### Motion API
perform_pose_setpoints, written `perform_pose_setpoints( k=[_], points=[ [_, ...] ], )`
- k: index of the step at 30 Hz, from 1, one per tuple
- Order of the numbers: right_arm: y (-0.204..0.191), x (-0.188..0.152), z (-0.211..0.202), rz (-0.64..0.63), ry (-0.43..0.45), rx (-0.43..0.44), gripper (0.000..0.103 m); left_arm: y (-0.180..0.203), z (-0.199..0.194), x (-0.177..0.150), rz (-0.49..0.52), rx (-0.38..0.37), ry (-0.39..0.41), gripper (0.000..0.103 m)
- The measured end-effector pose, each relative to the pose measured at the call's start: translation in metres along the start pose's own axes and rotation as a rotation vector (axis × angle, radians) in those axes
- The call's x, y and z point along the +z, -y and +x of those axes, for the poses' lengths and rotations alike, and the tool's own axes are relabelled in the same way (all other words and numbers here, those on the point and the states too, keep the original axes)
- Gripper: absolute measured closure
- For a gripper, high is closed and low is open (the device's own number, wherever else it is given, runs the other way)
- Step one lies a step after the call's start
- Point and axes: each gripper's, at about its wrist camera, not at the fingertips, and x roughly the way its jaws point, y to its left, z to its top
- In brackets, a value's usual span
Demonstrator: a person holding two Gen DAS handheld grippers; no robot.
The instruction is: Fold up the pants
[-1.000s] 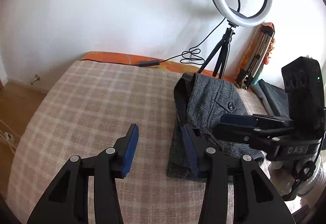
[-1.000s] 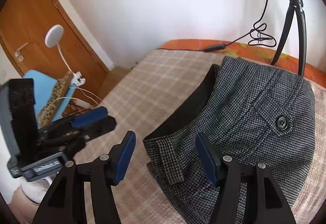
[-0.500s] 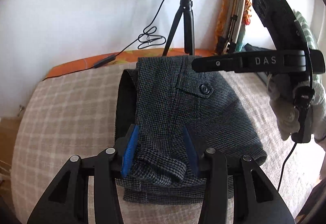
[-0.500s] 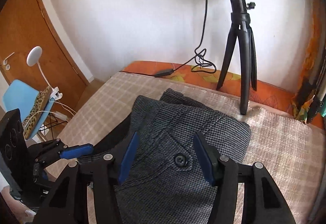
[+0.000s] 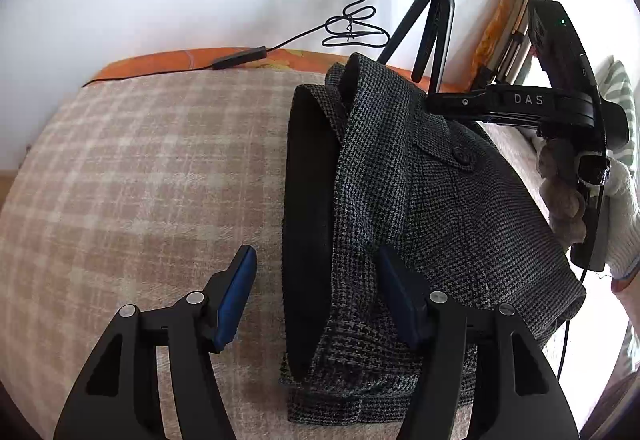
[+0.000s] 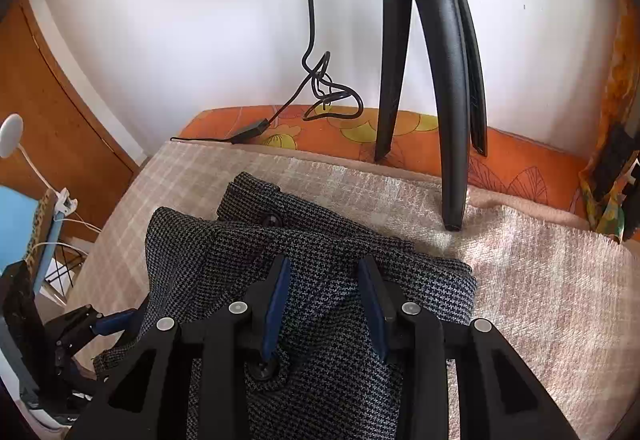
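Note:
Grey houndstooth pants [image 5: 432,207] lie folded in a bundle on the checked beige blanket [image 5: 140,175], black lining showing along the left edge. My left gripper [image 5: 316,292] is open, its jaws astride the near left edge of the bundle. My right gripper [image 6: 326,304] is open and sits low over the far end of the pants [image 6: 320,272], fabric between its pads. It also shows in the left wrist view [image 5: 512,107], over the pants' far right corner.
A ring light on a black tripod [image 6: 436,79] stands on the blanket just behind the pants, its cable [image 6: 320,95] trailing left over the orange sheet [image 6: 516,163]. A wooden door [image 6: 48,107] and a blue chair [image 6: 20,224] are at left.
My right gripper has moved forward and down to the far end of the pants, its jaws narrower. My left gripper has shifted left to the lining edge. The waist fabric now stands raised.

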Motion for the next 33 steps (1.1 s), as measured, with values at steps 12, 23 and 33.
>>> perform_pose_setpoints(
  k=[12,23,33],
  points=[
    [0.017,-0.043,-0.063,0.074,0.017,0.039,0.006,-0.017,-0.009,0.052,-0.12,-0.151,-0.051,0.023],
    [0.044,-0.091,-0.04,0.225,-0.065,0.194,0.006,-0.02,0.042,0.066,-0.268,-0.302,-0.152,0.023],
    [0.021,-0.099,-0.029,0.164,-0.003,0.242,0.018,-0.008,0.055,0.064,-0.214,-0.299,-0.132,0.025]
  ],
)
